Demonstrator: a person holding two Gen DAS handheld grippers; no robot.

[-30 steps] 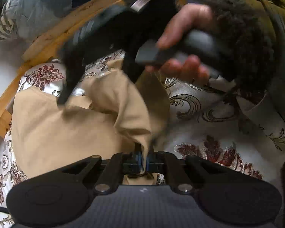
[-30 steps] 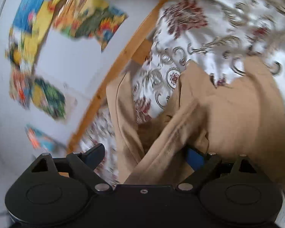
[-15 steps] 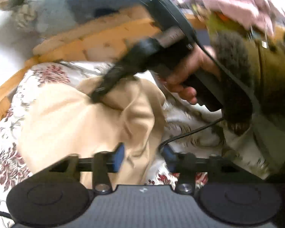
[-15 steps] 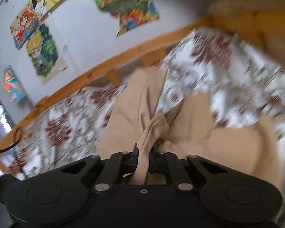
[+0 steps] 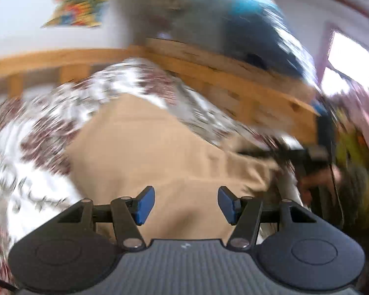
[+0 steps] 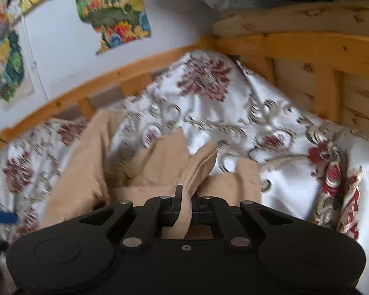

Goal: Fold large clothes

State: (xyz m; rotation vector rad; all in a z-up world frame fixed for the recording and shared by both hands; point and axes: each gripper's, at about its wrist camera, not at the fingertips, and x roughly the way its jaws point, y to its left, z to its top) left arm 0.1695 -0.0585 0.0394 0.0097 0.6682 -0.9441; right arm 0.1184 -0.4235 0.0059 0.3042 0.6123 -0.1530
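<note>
A large tan garment (image 5: 147, 147) lies spread on a floral bedspread, blurred in the left wrist view. My left gripper (image 5: 186, 202) hovers over its near part. Its jaws are opening, the blue pads (image 5: 145, 204) stand wide apart, and the cloth lies under them unpinched. My right gripper (image 6: 187, 196) is shut on a bunched fold of the tan garment (image 6: 160, 164), which runs up between its fingers and sticks out beyond the tips. In the left wrist view the right gripper (image 5: 305, 154) shows as a dark blur at the garment's right edge, held by a hand (image 5: 317, 179).
The white and red floral bedspread (image 6: 283, 113) covers the bed. A wooden bed frame (image 6: 307, 44) borders it at the back and right. Colourful posters (image 6: 113, 17) hang on the wall. Grey and blue clothes (image 5: 209, 24) are piled on the headboard.
My left gripper let go of the garment fold, opened and drew back while rolling. My right gripper, open a second ago, closed on a fold of the garment and holds it.
</note>
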